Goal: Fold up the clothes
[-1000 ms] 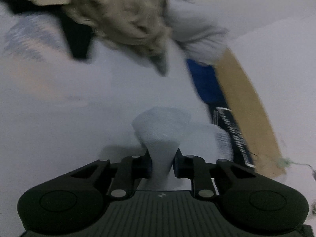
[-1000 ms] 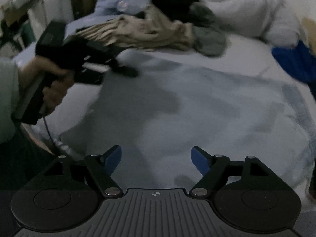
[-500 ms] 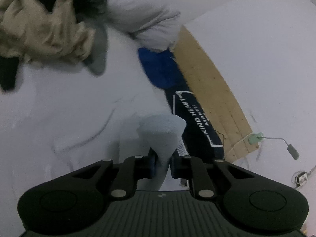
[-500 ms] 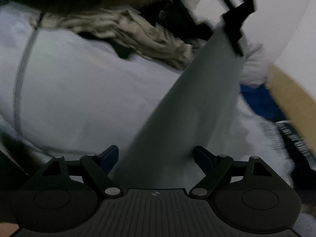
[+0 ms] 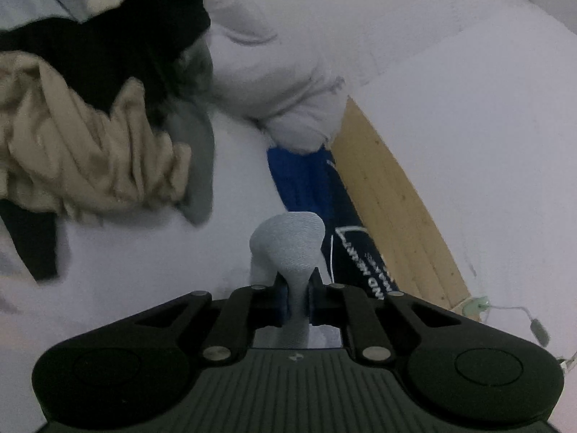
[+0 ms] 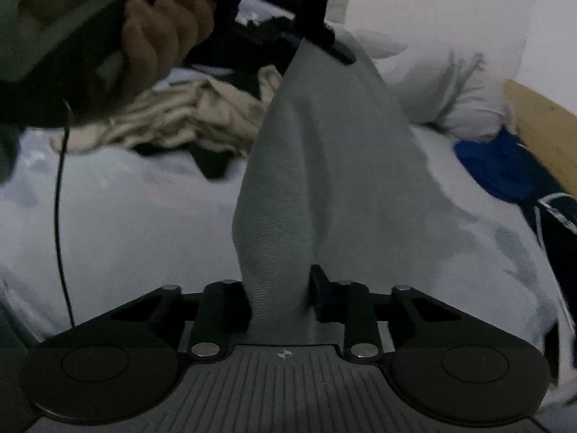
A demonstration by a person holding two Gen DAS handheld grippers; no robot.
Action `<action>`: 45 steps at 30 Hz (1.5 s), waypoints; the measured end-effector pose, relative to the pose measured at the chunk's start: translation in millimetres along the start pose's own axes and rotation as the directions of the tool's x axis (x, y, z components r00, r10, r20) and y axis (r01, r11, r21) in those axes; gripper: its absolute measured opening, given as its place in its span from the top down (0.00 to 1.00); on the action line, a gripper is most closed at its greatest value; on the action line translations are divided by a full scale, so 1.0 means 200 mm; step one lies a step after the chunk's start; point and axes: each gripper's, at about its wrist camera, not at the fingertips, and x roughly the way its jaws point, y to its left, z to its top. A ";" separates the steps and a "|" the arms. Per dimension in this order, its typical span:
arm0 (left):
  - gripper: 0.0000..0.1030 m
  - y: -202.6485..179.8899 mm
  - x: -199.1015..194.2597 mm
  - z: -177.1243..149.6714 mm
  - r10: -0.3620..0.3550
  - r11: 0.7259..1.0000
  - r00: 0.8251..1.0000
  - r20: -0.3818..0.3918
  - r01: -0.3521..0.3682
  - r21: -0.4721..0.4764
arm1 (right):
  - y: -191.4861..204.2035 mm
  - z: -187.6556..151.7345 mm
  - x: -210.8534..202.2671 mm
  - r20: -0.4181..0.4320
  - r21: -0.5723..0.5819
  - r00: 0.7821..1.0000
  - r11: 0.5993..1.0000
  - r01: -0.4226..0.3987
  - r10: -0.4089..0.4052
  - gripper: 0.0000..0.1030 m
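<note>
Since a second ago your right gripper has closed on the one grey cloth, lower centre; your left gripper pinches its other end, mid-frame above the bed, beside one beige garment.

The right tool, spread open a second ago, has now closed on the grey garment, lifted taut above the bed.

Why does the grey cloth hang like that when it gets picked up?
Probably because it is floppy: the grey cloth sags in soft folds between the right hand-held gripper and the left hand-held gripper. It looks thin, so likely light.
</note>
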 end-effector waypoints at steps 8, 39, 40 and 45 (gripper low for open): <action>0.90 0.35 -0.13 0.09 0.213 0.972 0.977 0.013 -0.211 -0.107 | 0.20 0.16 0.20 -0.075 0.059 0.978 0.980 -0.192 0.196 0.75; 0.62 -0.55 1.31 -0.33 0.343 0.939 0.919 -0.194 -0.330 0.096 | -1.80 -0.22 0.35 -0.065 0.628 0.846 0.680 -0.378 0.530 0.64; 0.60 -0.56 1.31 -0.35 0.333 0.942 0.922 -0.196 -0.316 0.113 | -1.85 -0.27 0.41 -0.088 0.646 0.849 0.678 -0.349 0.521 0.66; 0.28 -0.61 1.28 -0.43 0.281 0.946 0.943 -0.177 -0.242 0.214 | -2.00 -0.34 0.31 -0.043 0.632 0.897 0.707 -0.317 0.441 0.47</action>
